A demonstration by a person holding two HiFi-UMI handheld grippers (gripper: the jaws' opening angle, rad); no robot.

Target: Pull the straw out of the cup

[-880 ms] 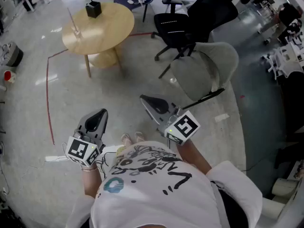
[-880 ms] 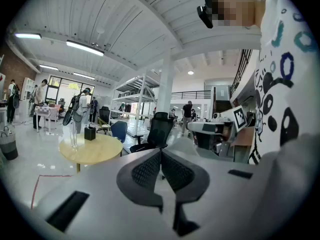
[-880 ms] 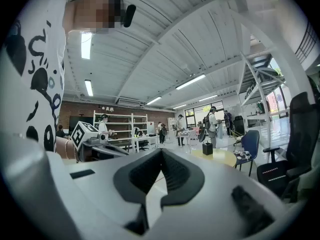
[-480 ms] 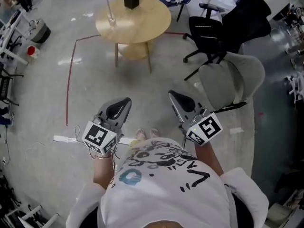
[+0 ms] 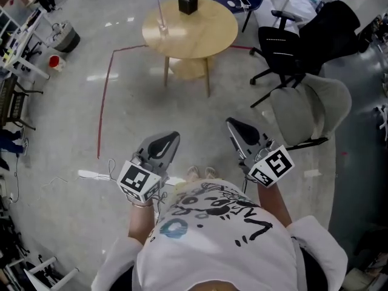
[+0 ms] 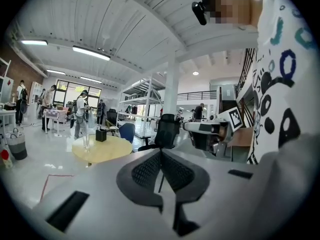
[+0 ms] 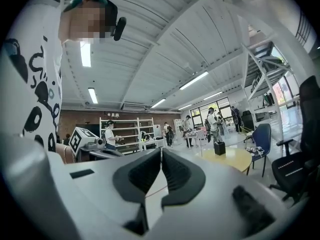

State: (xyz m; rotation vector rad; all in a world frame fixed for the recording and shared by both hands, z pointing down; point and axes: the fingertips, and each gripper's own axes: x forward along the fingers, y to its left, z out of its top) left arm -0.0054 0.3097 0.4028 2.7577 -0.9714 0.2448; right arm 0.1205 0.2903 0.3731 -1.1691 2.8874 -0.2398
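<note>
Surroundings: black box at the far side of the round counter; black office chair just right of the counter; grey chair nearer, right of the right tool; blue chair behind the counter.
In the way: white cable on the floor beside the left tool; bare floor stretch between both tools and the counter; red tape line marks the floor on its left side.
Task thing: clear cup upright near the counter's left edge, straw standing in it, well apart from both tools.
Left tool: clenched, pads together, nothing between them; held low in front of the person, aimed toward the counter.
Right tool: clenched, empty; beside the left one, not touching it.
Person: white printed shirt; shoes between the tools.
Surface: pale wooden round top on wooden legs.
Room: large open workshop, glossy grey concrete floor, white ceiling with strip lights, shelving racks, several people standing beyond the counter.
</note>
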